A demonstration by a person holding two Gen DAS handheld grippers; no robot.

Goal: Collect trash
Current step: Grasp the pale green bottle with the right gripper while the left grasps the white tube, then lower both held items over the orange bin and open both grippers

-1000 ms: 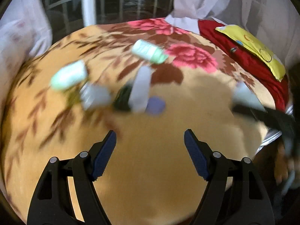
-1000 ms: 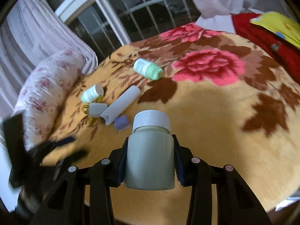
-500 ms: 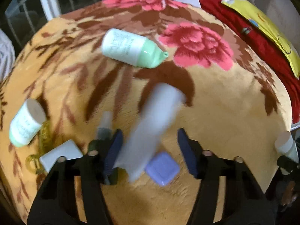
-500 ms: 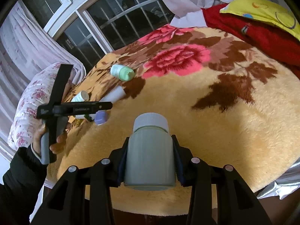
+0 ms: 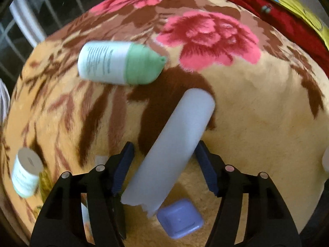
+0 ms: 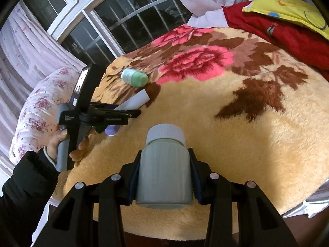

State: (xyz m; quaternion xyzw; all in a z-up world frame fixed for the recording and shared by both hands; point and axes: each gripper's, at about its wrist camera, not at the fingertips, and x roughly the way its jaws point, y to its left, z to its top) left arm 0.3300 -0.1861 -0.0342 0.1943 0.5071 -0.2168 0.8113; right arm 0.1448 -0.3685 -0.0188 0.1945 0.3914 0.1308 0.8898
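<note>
A pale lavender tube lay slantwise on the floral plush blanket, its torn, open end toward the camera and its rounded end up on a brown leaf of the pattern. The left gripper straddled it from above; its jaws were opening, the tube between them, the right pad just at the tube's edge and the left pad a little clear of it, so no firm hold showed. What the tube held could not be seen.

Just beside the torn end sat a small square purple cap. Farther up the blanket a white bottle with a green pointed cap lay on its side, cap on. At the left edge a small white-and-green container lay tipped over, its flat end facing the camera, with something yellow beside it too blurred to name.

The right gripper was clamped on a grey-green jar with a white screw lid, held upright between the pads, well apart from the others; the contents did not show through the wall. From that view the person's left hand, in a dark sleeve, gripped the other tool's handle over the tube. A red blanket and a yellow pillow lay at the far side.
</note>
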